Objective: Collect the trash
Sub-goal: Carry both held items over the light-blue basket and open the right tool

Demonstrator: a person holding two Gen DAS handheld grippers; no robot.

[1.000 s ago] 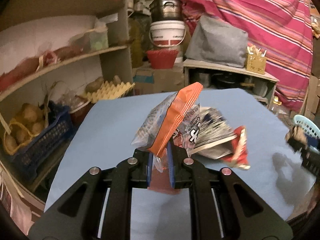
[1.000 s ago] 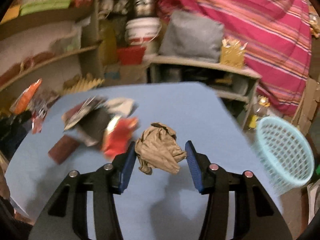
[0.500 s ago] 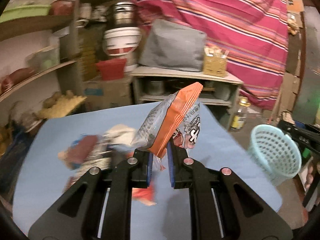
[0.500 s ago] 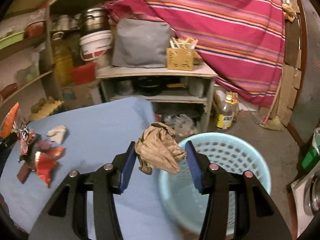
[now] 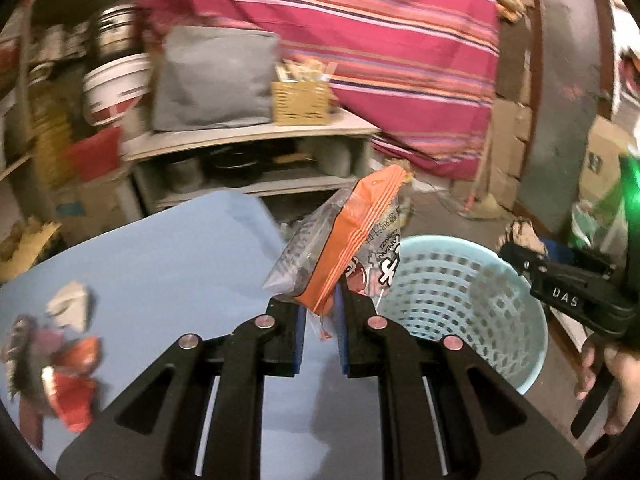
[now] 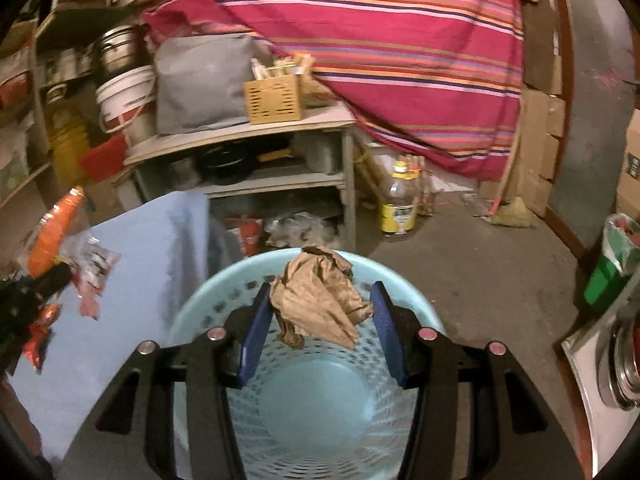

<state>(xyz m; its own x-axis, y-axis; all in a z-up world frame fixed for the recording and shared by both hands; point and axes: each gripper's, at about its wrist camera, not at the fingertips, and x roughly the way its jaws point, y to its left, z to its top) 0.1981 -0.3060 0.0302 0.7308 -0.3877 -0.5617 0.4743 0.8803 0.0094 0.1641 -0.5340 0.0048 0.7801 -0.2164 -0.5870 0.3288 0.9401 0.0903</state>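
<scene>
Beside the blue desk [image 5: 160, 264] stands a pale basket [image 6: 312, 408] (empty); above it the right gripper [image 6: 320, 316] clamps crumpled brown paper [image 6: 320, 300], the left gripper [image 5: 322, 320] an orange snack bag [image 5: 344, 248].

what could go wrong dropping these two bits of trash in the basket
The left tongs hold the orange snack bag beside the light blue basket, not clearly over it, so released now it may fall outside. The crumpled brown paper in the right tongs could snag on a pad.
</scene>
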